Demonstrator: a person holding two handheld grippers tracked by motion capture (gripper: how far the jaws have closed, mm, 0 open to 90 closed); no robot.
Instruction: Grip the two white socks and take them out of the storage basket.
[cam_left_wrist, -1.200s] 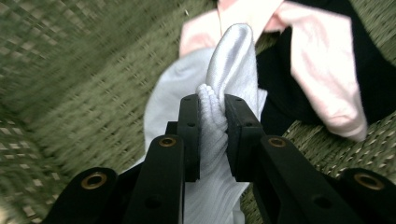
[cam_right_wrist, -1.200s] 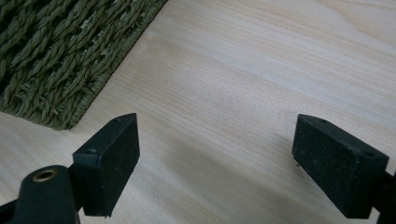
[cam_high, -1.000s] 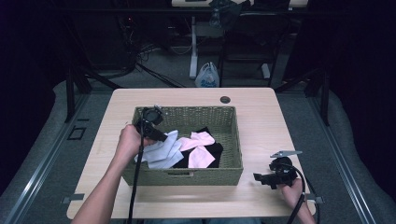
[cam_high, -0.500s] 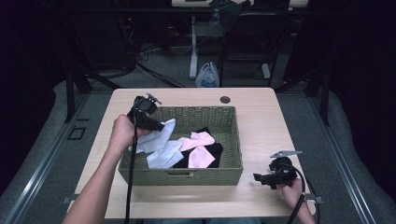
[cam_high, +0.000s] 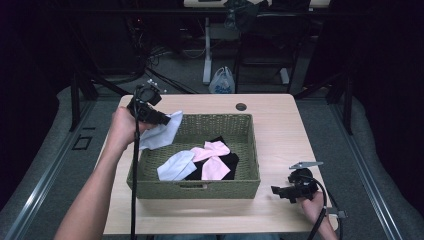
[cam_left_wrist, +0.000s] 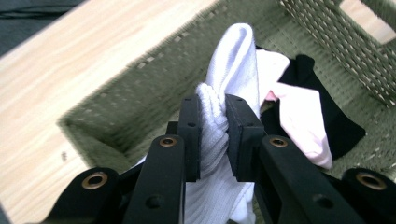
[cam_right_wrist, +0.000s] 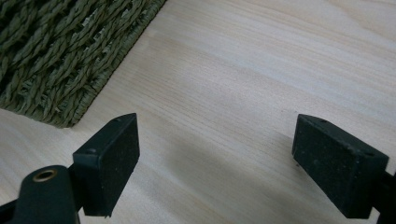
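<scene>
My left gripper (cam_high: 161, 120) is shut on a white sock (cam_high: 161, 132) and holds it in the air over the left rim of the green woven basket (cam_high: 250, 172). In the left gripper view the ribbed white sock (cam_left_wrist: 233, 65) is pinched between the two black jaws of my left gripper (cam_left_wrist: 214, 135). Inside the basket lie another white sock (cam_high: 176, 165), a pink sock (cam_high: 214, 156) and black socks (cam_high: 230, 162). My right gripper (cam_high: 281, 191) rests open on the table at the basket's right front corner, with nothing between its pads (cam_right_wrist: 112, 158).
The light wooden table (cam_high: 280, 125) has a round cable hole (cam_high: 241, 106) at the back. The basket's woven corner (cam_right_wrist: 60, 60) lies just left of my right gripper (cam_right_wrist: 217, 165). Bare tabletop stretches left and right of the basket. Dark floor and equipment surround the table.
My left gripper has lifted the white sock out of the basket, moving up and to the left over the rim. The right gripper has stayed put.
</scene>
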